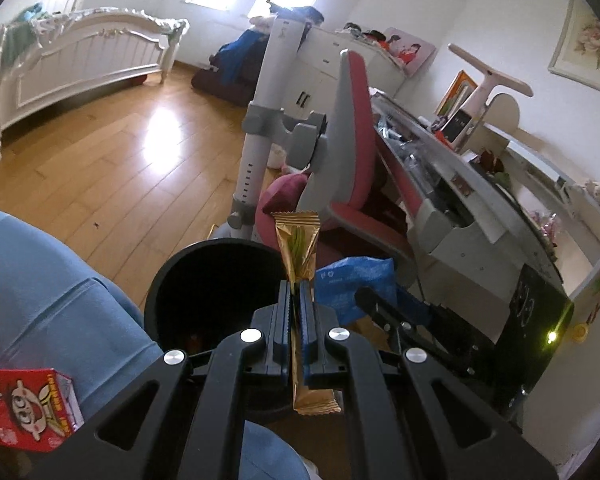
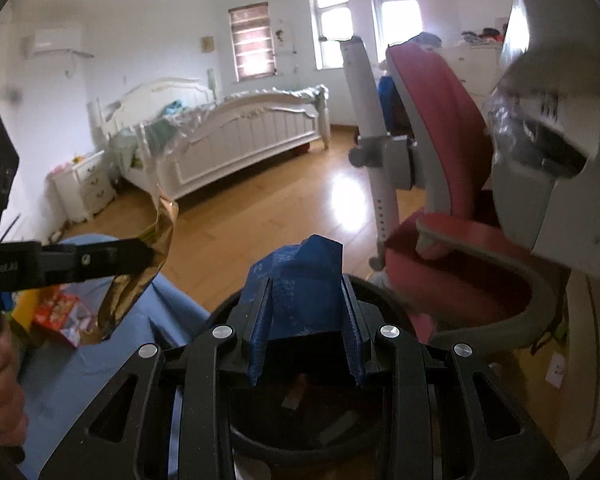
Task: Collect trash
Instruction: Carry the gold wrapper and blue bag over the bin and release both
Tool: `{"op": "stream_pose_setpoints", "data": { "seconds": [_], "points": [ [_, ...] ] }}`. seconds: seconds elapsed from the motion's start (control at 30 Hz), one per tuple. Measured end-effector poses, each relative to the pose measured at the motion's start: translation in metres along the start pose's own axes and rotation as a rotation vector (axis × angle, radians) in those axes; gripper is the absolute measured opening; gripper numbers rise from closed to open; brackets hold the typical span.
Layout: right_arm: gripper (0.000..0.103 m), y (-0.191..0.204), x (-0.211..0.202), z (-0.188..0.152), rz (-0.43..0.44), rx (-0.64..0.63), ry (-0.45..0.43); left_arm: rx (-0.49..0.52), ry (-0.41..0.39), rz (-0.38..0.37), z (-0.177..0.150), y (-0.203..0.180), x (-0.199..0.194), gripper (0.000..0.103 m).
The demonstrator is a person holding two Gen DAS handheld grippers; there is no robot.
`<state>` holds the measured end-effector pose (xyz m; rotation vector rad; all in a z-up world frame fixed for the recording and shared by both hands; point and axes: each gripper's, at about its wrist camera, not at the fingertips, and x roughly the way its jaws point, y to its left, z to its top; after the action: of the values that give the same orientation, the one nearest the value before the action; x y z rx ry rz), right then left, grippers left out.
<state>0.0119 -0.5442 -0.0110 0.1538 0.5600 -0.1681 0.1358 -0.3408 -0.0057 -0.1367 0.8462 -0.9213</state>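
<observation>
My left gripper (image 1: 296,292) is shut on a gold snack wrapper (image 1: 298,240), held upright beside the right rim of a round black trash bin (image 1: 168,280). The wrapper also shows in the right wrist view (image 2: 148,264), pinched by the left gripper's fingers (image 2: 132,256). My right gripper (image 2: 306,292) holds a crumpled blue plastic bag (image 2: 300,276) between its jaws, right above the bin (image 2: 396,312). In the left wrist view the blue bag (image 1: 352,284) and the right gripper's finger (image 1: 376,300) sit just right of my left gripper.
A red snack box (image 1: 28,408) lies at lower left by the person's blue-trousered leg (image 1: 40,288). A pink-and-grey chair (image 1: 352,152) and a cluttered desk (image 1: 480,200) stand to the right. A white bed (image 2: 240,136) stands across the wooden floor (image 1: 112,176).
</observation>
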Motion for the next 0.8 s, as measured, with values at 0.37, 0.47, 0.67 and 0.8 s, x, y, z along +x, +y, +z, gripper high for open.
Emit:
{"op": "stream_pose_setpoints", "data": {
  "seconds": [0.37,0.47,0.67,0.8],
  "points": [
    [0.033,-0.002,0.017,-0.012,0.032,0.031,0.046,-0.006,0.049,0.033,-0.002,0.005,0.027,0.005],
    [0.033,-0.004,0.021,-0.014,0.034,0.036,0.054,-0.008,0.052,0.034,-0.002,0.004,0.030,0.005],
    [0.042,-0.005,0.029,-0.013,0.026,0.038,0.077,0.012,0.071,0.073,-0.001,0.000,0.037,0.009],
    [0.080,-0.003,0.023,-0.013,0.007,0.033,0.039,0.014,0.050,0.117,0.001,-0.001,0.029,0.073]
  ]
}}
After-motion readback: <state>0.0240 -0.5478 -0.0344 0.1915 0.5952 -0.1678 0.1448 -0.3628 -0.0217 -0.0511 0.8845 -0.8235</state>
